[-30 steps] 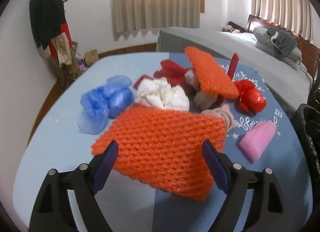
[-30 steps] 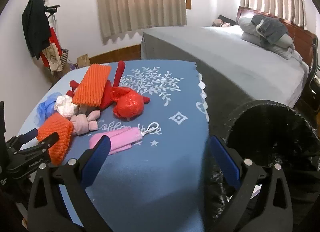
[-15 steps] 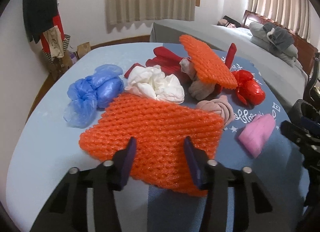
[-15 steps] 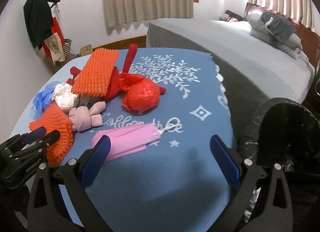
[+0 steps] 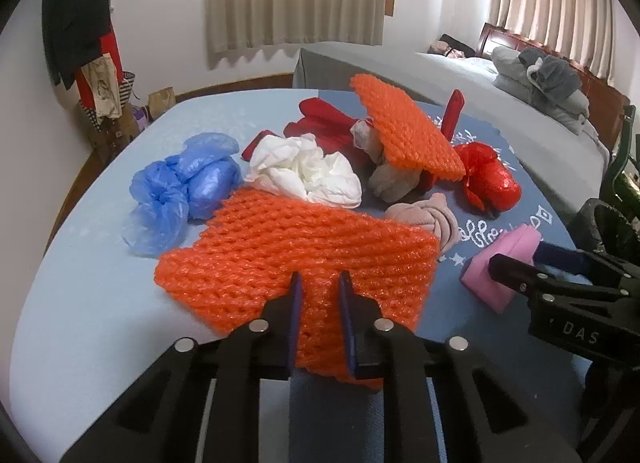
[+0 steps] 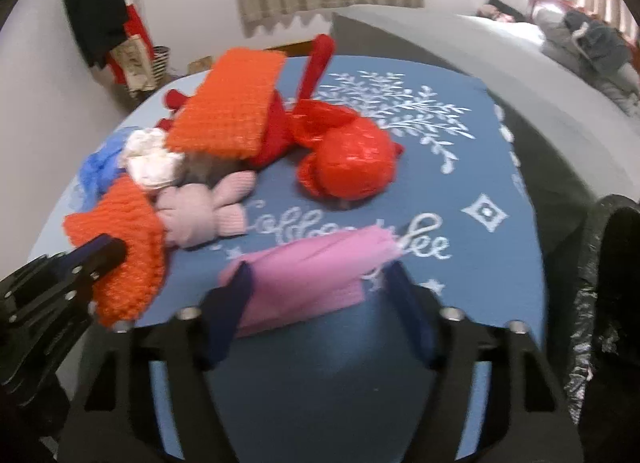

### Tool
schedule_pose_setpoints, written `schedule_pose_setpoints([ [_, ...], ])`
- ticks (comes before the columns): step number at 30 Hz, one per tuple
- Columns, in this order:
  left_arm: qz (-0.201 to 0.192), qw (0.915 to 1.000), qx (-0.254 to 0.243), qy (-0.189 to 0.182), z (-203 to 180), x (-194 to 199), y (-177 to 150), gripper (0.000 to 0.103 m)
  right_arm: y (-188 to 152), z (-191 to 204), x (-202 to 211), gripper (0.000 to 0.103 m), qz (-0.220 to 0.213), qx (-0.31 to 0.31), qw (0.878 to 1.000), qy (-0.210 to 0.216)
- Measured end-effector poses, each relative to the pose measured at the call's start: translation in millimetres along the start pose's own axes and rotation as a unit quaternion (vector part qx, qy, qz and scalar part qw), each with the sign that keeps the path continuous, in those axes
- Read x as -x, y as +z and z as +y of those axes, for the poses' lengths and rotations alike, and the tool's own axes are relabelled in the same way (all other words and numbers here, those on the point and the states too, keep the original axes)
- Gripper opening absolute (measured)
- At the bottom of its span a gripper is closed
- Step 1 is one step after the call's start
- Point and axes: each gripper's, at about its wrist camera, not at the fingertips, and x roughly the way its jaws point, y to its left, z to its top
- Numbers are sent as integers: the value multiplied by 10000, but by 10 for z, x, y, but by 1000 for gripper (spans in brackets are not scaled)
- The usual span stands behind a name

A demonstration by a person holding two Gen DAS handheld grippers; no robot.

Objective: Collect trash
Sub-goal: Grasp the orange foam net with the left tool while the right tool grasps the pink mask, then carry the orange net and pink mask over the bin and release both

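Note:
My left gripper (image 5: 320,315) is shut on the near edge of an orange foam net (image 5: 296,251), which lies on the blue table; it also shows in the right wrist view (image 6: 124,247). My right gripper (image 6: 320,295) is partly open, its fingers on either side of a pink folded packet (image 6: 316,275), also visible in the left wrist view (image 5: 504,263). I cannot tell whether the pads touch it. A black bin bag (image 6: 612,303) stands at the table's right edge.
On the table lie a second orange foam net (image 5: 404,131), a red plastic bag (image 6: 348,163), white crumpled paper (image 5: 308,171), a blue plastic bag (image 5: 180,191), pink socks (image 6: 204,211) and red scraps. A grey bed (image 5: 460,75) stands behind.
My left gripper has closed onto the near orange net. My right gripper has moved forward and left to the pink packet and narrowed around it.

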Motion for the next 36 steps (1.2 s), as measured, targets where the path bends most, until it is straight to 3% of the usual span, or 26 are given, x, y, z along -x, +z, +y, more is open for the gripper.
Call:
schedule_pose_setpoints([
  [5,-144,9998,87,-81,11,131,7,15,9,54,101,14,-1,69,9996,292],
  [7,-249,9996,84,-113,2,228,27,15,26,42,178,11,-70,33,9993,356],
  [24,-744,9963,-63,-431,-234,719,102,15,75,-214,845,8,-692,-96,9965,465],
  [36,-1072,9919,-238,-639,-500,941,256,15,88,-429,1306,8,-1096,-160,9935,273],
])
